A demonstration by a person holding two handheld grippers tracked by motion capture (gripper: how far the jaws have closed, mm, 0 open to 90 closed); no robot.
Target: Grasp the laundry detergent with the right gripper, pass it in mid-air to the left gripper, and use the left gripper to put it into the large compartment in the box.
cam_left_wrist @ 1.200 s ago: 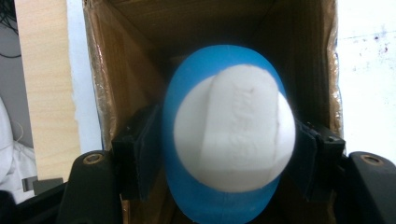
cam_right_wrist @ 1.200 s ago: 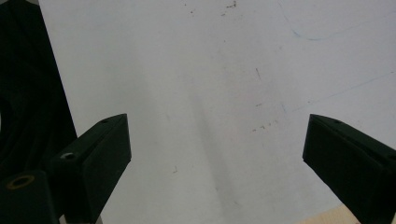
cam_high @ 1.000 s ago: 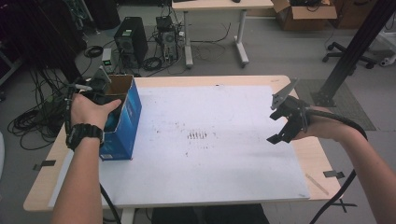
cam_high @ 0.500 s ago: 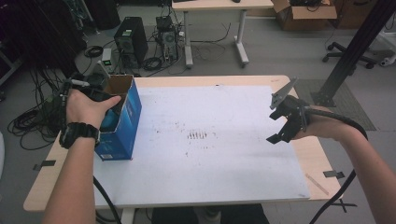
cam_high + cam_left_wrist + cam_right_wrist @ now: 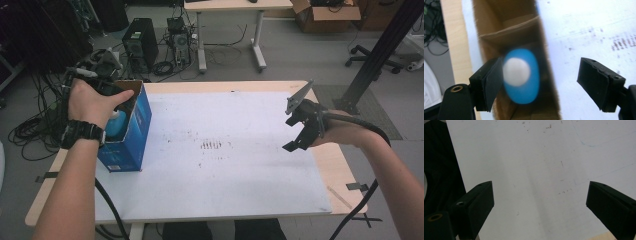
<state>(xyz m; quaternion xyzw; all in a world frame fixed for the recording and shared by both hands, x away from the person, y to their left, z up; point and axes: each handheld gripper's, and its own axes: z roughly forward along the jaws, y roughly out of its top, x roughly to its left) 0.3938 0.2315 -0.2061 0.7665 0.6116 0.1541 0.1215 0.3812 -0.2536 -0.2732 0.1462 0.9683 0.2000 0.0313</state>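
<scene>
From the high view, your left gripper (image 5: 102, 65) now stands higher above the open blue box (image 5: 127, 132) than it did a second ago, when your hand was low at the box mouth. The pale blue bottle (image 5: 116, 126) stands inside the box, just under your left hand (image 5: 92, 102). Your right gripper (image 5: 302, 122) hangs above the right side of the worktop (image 5: 225, 170), in the same place as before, with nothing in it.

In the left gripper view, the jaws have just been opening. They stand apart, and the bottle (image 5: 521, 75) with its white cap (image 5: 516, 72) lies between them, down in the brown inside of the box (image 5: 499, 27). The right jaw is well clear of it; at the left jaw the picture is blurred, but I judge that it does not press. So the bottle seems released, and the placing into the box is, I think, finished.

In the right gripper view, the jaws are wide apart over the bare white sheet (image 5: 536, 170), which has small dark marks.

The worktop is a wooden table under a white sheet with ink stains in the middle. Behind it the grey floor carries computer towers (image 5: 140, 45), many cables, a second table (image 5: 235, 7) and a cardboard box (image 5: 325, 12).
</scene>
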